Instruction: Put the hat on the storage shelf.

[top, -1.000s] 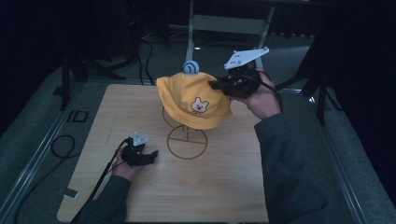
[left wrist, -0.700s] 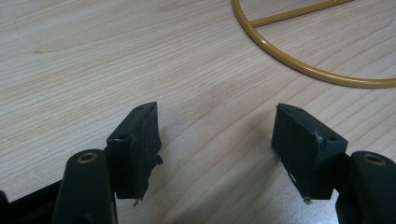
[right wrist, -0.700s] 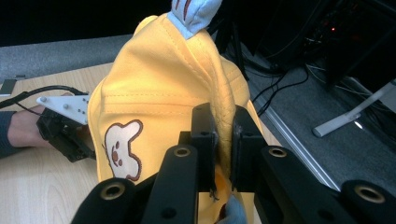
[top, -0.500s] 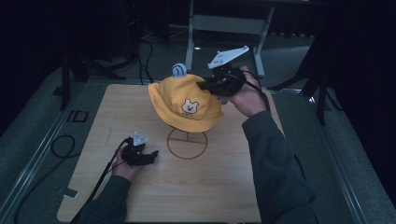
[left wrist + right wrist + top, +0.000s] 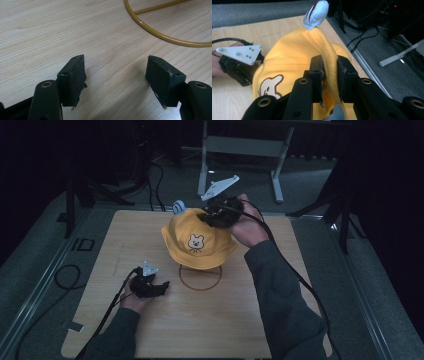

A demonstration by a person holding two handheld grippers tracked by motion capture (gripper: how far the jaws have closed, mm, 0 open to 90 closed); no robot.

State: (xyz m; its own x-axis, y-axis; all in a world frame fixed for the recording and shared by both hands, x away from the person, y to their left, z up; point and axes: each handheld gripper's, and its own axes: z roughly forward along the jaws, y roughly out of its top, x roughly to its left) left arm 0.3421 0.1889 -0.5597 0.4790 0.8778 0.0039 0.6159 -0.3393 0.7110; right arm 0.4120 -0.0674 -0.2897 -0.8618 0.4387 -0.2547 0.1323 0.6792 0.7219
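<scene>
While right claw [image 5: 329, 72] pinches hat [image 5: 196, 240], left claw [image 5: 117, 77] gaping

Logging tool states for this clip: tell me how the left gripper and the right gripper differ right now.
The left gripper is open with nothing between its jaws; the right gripper is shut on a fold of the yellow hat. The left gripper sits low at the wooden table, near the ring-shaped wire base; the right gripper is raised, holding the hat above that base. Both are black two-jaw tools, each held in one of the person's hands.
</scene>
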